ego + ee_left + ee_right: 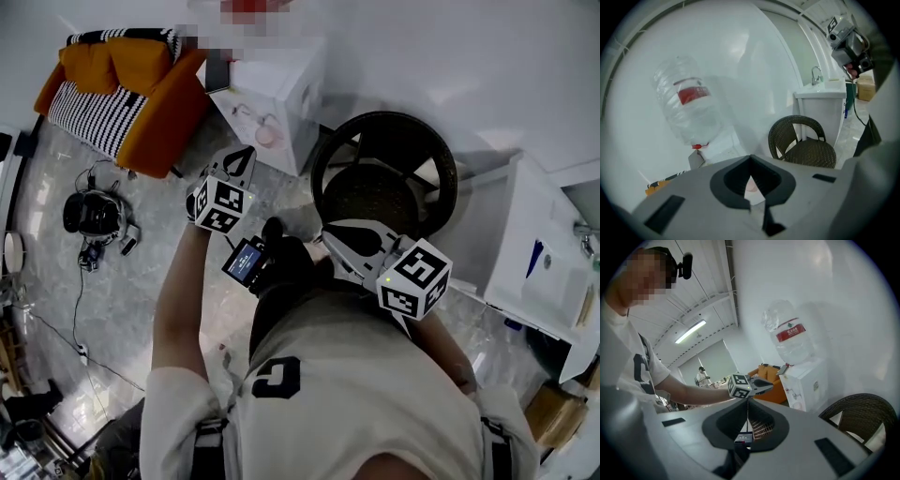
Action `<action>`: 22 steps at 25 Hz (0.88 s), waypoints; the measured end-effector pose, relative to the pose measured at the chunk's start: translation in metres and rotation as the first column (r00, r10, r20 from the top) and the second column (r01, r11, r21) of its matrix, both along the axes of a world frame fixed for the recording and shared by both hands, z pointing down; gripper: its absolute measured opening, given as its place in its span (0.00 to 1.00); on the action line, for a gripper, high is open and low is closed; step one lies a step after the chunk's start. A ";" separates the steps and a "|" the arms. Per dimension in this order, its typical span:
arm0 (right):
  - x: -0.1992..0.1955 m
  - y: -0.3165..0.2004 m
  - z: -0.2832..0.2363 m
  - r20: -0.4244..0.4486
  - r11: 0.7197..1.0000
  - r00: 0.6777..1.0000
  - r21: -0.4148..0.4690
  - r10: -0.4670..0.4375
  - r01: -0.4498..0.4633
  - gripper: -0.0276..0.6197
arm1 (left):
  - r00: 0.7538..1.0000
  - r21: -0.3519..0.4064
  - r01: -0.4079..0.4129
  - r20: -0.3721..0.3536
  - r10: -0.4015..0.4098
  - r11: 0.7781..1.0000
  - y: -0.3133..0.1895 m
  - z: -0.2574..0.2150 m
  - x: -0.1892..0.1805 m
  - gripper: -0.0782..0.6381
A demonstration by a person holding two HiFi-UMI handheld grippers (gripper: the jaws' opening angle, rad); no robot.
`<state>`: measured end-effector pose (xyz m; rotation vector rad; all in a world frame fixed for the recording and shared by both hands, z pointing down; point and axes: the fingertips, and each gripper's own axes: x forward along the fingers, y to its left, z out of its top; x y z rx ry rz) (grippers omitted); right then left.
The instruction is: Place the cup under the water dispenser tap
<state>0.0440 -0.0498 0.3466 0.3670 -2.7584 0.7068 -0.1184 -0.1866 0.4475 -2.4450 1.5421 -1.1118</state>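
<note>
The white water dispenser (281, 89) stands against the wall, with a clear bottle (689, 105) bearing a red label on top. A small pink cup (267, 135) seems to sit at its front below the taps, and it shows again as a pink spot (798, 405) in the right gripper view. My left gripper (247, 152) points at the dispenser from a short way off, shut and empty. My right gripper (327, 232) hovers lower right by the chair, jaws together with nothing between them. It sees the left gripper (761, 386) ahead of it.
A dark wicker chair (384, 169) stands right of the dispenser, directly ahead of my right gripper. A white cabinet with a sink (544, 253) is further right. An orange sofa (122, 84) is at far left. Cables and gear (94, 220) lie on the floor.
</note>
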 end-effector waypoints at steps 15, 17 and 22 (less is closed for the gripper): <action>-0.052 0.028 0.004 -0.034 0.996 0.996 0.016 -0.088 0.089 0.09 | 0.977 0.020 0.050 -0.209 -0.044 0.999 0.106 -0.057 0.001 0.19; -0.072 0.031 0.003 -0.039 0.994 0.994 0.017 -0.106 0.106 0.09 | 0.964 -0.014 0.082 -0.254 -0.083 0.997 0.119 -0.064 -0.016 0.19; -0.116 0.048 0.002 -0.052 0.992 0.991 0.028 -0.121 0.122 0.09 | 0.891 -0.080 0.087 -0.439 -0.113 0.993 0.157 -0.080 -0.050 0.19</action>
